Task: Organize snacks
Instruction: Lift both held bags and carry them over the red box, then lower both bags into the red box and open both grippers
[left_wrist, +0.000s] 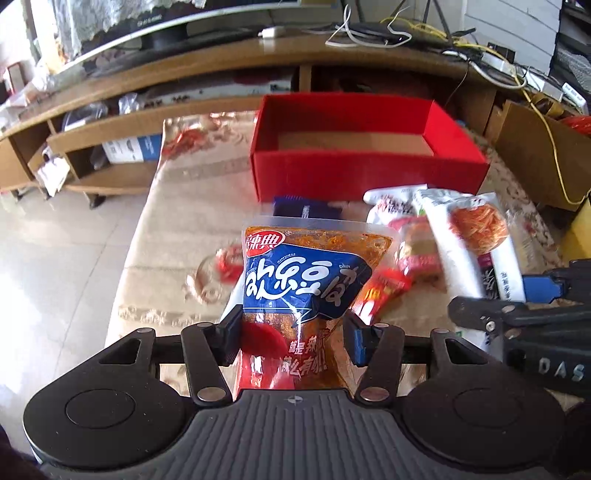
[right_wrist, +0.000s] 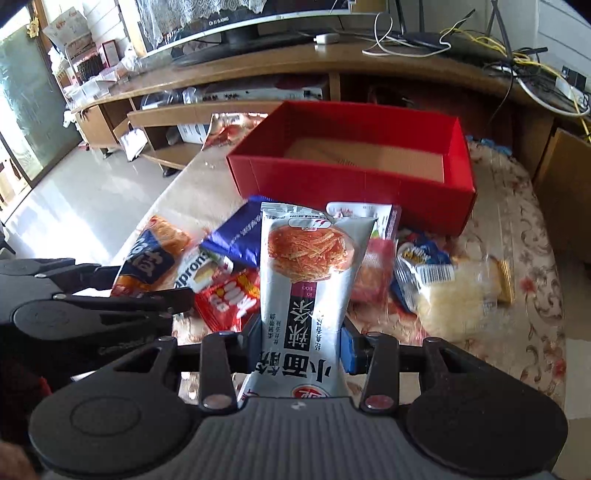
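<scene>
Left gripper (left_wrist: 291, 338) clamped on blue-and-orange snack pouch (left_wrist: 306, 273), jaws pinching lower half from both sides, pouch upright and lifted clear of table. Gripped low probably so top edge leads into box. Right gripper (right_wrist: 301, 341) closed on white noodle-snack packet (right_wrist: 310, 280), same low side pinch, packet upright.

Red box (left_wrist: 365, 173) at 12 o'clock of both grippers, open top, brown floor bare, nothing inside visible. Placed at far end of patterned tablecloth (left_wrist: 162, 229), likely as drop target. Both held snacks short of box, near edge of pile.

Loose pile between grippers and box: dark blue bag (right_wrist: 240, 236) at 11 o'clock of right gripper, red packet (right_wrist: 229, 299) at 10 o'clock, clear bag of pale crackers (right_wrist: 458, 295) at 2 o'clock. Motion blur on pile, labels partly unreadable.

One item per hand, probably to halve trips. Next, judged: carry forward, release over box.
</scene>
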